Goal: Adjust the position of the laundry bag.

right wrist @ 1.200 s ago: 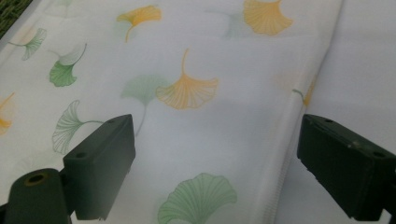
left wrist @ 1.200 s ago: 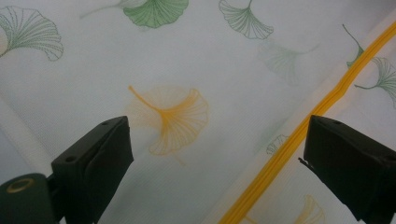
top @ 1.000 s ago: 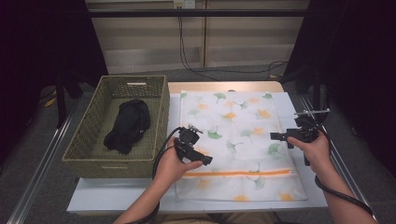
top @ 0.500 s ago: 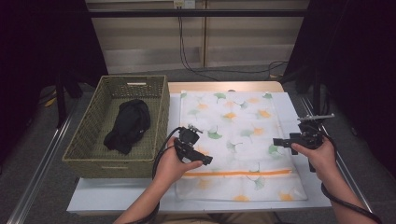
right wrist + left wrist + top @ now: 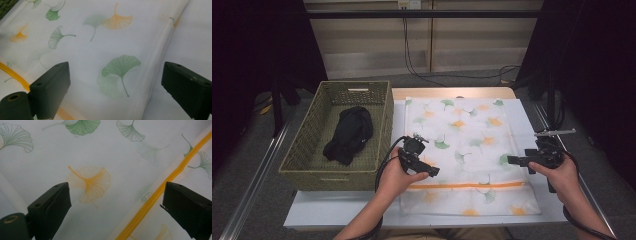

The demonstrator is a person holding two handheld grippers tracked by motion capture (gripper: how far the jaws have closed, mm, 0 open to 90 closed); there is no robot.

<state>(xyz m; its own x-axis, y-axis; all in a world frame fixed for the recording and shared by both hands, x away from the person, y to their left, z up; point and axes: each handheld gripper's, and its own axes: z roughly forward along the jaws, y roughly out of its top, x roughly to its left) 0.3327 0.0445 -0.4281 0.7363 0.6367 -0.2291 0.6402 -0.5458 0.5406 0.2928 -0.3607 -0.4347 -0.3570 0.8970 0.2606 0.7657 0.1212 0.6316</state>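
White leaf-print mesh bag (image 5: 464, 150) flat beneath left hand-held gripper (image 5: 433, 171), right hand-held gripper (image 5: 512, 160), both agape.

**Rig and operator: appearance**

Left gripper (image 5: 433, 171): black body, black cable looping off it. Right gripper (image 5: 511, 160): black, topped by a thin grey plate on a short post, black cable trailing along the forearm. Jaws in both gripper views: blocky matte-black pads with small round holes in the side faces; one brass-coloured ring at lower left. Forearms bare, no sleeves visible.
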